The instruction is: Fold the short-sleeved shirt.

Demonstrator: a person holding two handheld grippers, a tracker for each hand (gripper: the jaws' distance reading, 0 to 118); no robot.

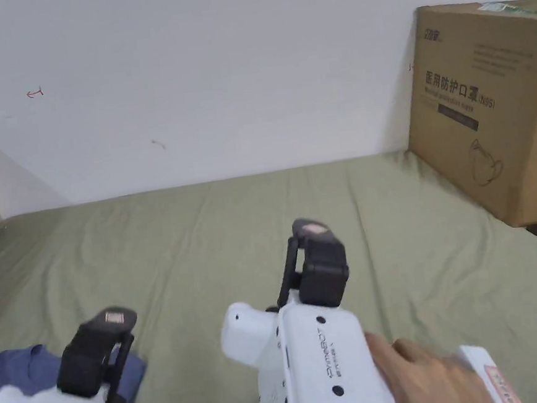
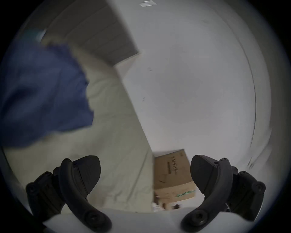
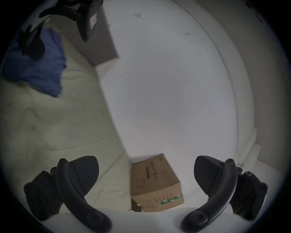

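Blue shirt (image 1: 17, 378) crumpled on green sheet (image 1: 217, 244), both grippers — L (image 2: 145, 173), R (image 3: 146, 173) — fingers wide, empty

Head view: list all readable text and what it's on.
"医用防护口罩 (N95)": side of the cardboard box.
Smaller print on the box: too small to read.
Print on the right gripper body: too small.
Stickers on the left gripper: blurred.
Red mark on the wall: not a word.

The right gripper (image 3: 145, 176) is hanging with its jaws wide apart, holding nothing. A blue shirt (image 3: 39, 71) is lying crumpled on the pale sheet (image 3: 55, 126), with the left gripper (image 3: 63, 30) over it. A box (image 3: 155, 182) is sitting by the wall (image 3: 165, 86).
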